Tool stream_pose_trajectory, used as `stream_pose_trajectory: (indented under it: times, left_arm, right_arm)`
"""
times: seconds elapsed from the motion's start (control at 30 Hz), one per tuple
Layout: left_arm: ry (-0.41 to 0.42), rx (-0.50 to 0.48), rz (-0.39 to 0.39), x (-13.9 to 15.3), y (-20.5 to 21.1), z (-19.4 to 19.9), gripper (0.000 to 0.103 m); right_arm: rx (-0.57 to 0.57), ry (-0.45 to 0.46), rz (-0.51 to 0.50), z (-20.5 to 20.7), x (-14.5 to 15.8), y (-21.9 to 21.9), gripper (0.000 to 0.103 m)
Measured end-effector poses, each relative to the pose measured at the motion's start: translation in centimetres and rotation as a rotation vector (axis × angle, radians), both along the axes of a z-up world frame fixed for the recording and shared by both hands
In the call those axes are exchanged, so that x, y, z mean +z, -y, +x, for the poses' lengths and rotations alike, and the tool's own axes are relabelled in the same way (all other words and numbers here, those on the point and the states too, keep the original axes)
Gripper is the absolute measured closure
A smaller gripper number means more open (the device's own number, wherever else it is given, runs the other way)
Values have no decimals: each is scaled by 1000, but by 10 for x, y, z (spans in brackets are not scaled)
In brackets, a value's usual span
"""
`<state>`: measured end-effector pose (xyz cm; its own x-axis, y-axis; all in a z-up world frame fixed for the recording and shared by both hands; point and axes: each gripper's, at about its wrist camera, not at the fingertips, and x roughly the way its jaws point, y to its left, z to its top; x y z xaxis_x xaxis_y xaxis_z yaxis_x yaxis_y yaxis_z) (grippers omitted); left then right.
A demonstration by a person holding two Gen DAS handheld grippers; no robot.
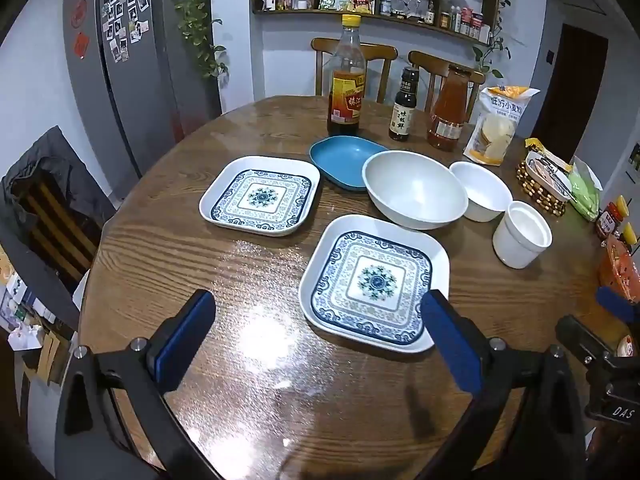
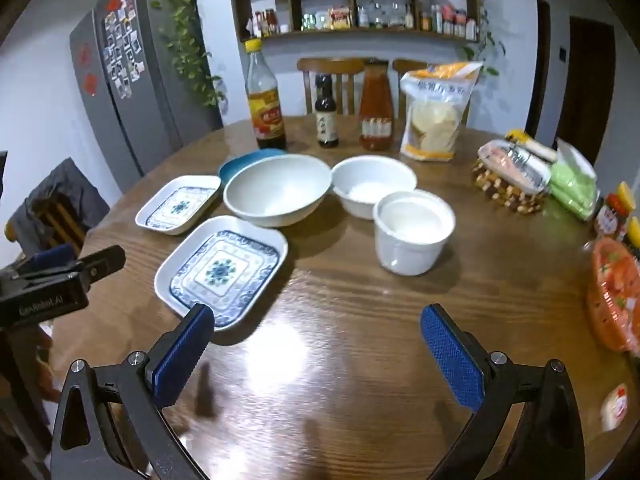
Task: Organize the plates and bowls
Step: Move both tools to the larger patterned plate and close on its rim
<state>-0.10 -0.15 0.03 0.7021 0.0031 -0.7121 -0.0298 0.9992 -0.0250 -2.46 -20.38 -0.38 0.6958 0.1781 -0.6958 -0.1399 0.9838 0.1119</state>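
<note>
Left wrist view: the left hand-held gripper (image 1: 318,344) hangs open and empty over the surface (image 1: 240,360); two patterned plates (image 1: 372,280) lie unstacked at 12 o'clock, white bowls (image 1: 414,188) beyond. Right wrist view: the right hand-held gripper (image 2: 316,354) gapes empty too, bowls (image 2: 276,190) separate at 12 o'clock; organizing appears not yet begun.

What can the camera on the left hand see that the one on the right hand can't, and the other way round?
Only the left view shows the whole blue dish, and it sees the right tongs at its edge. Only the right view shows the orange basket broadly, with the left tongs at its edge. Both show two patterned square plates, the big white bowl, the smaller bowl, the white cup and the bottles. Both tongs are open and empty.
</note>
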Motion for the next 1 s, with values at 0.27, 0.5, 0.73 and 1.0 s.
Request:
stream_pose_trajectory:
  times: [0.27,0.5,0.73,1.0]
  left_arm:
    - [-32,-32,40,-10,-22,13,0]
    - [-63,-53,77,-19,-28,28,0]
    - [-126,-81,113,-29,-33,48,0]
    - [-160,-115,128,-42,-35,67,0]
  right_arm:
    - [-33,-53,27,13,-7,-20,0]
    - [-69,-106,42,27,-17,-28,0]
    - [-81,-141,64,38,-27,-35,0]
    - [-75,-169,77,53,-35,-48,0]
